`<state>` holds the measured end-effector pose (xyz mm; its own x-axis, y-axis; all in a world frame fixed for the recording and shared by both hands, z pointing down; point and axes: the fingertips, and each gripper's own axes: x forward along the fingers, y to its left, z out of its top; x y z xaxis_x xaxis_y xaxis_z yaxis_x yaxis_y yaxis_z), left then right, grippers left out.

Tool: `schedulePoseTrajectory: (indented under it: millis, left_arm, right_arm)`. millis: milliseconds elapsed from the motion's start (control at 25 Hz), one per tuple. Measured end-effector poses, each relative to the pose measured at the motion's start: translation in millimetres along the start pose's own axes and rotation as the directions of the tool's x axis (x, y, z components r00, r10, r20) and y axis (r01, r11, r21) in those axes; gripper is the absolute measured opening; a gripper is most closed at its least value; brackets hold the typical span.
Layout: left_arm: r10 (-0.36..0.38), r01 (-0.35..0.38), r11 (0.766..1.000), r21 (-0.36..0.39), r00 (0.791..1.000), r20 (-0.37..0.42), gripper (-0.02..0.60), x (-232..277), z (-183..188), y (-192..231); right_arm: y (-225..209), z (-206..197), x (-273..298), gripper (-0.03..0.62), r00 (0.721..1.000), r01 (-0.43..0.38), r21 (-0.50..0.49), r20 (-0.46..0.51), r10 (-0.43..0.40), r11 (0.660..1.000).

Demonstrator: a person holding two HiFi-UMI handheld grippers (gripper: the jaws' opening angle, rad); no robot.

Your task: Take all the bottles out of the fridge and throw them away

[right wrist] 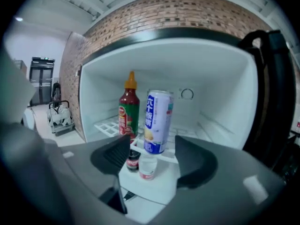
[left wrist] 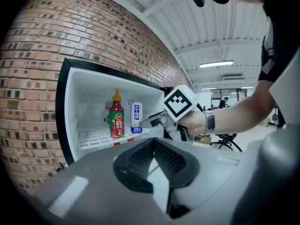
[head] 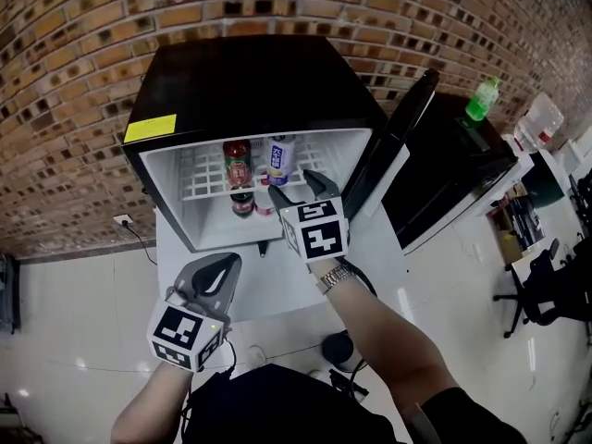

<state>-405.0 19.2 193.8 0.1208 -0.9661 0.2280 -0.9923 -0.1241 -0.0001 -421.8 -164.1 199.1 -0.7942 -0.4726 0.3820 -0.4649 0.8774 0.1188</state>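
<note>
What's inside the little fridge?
In the fridge, a red sauce bottle and a white-and-blue bottle stand on the wire shelf. Below it are a small dark bottle and a small clear bottle, both partly covered by the shelf.

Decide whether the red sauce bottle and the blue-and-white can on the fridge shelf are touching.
Apart. The right gripper view shows white fridge wall between the red sauce bottle and the can.

Bright, even indoor light with heavy fisheye
The white inside of the fridge (right wrist: 220, 83) glows; a ceiling strip light (left wrist: 219, 63) flares in the left gripper view; the glossy floor (head: 83, 331) shows pale glare; the brick wall (head: 83, 81) bows, both gripper views blacken at the corners, and the near foreground is soft
</note>
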Motion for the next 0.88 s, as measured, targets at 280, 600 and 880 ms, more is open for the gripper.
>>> schedulePoseTrajectory:
  millis: [280, 600, 880]
  left_arm:
    - [-0.005, 0.005, 1.000, -0.028, 1.000, -0.029, 0.003, 2, -17, 21]
    - [0.010, -0.011, 0.999, -0.040, 0.999, -0.041, 0.003, 5, -24, 37]
    - [0.016, -0.018, 0.999, -0.041, 0.999, -0.047, 0.003, 2, -24, 33]
  right_arm:
    - [-9, 5, 43, 0.291, 0.999, 0.020, -0.003, -0.028, -0.020, 1.000]
    - [-13, 13, 62, 0.288, 0.999, 0.030, -0.011, -0.016, -0.031, 0.999]
    - [-9, 13, 52, 0.262, 1.000, 0.018, 0.006, 0.011, -0.018, 1.000]
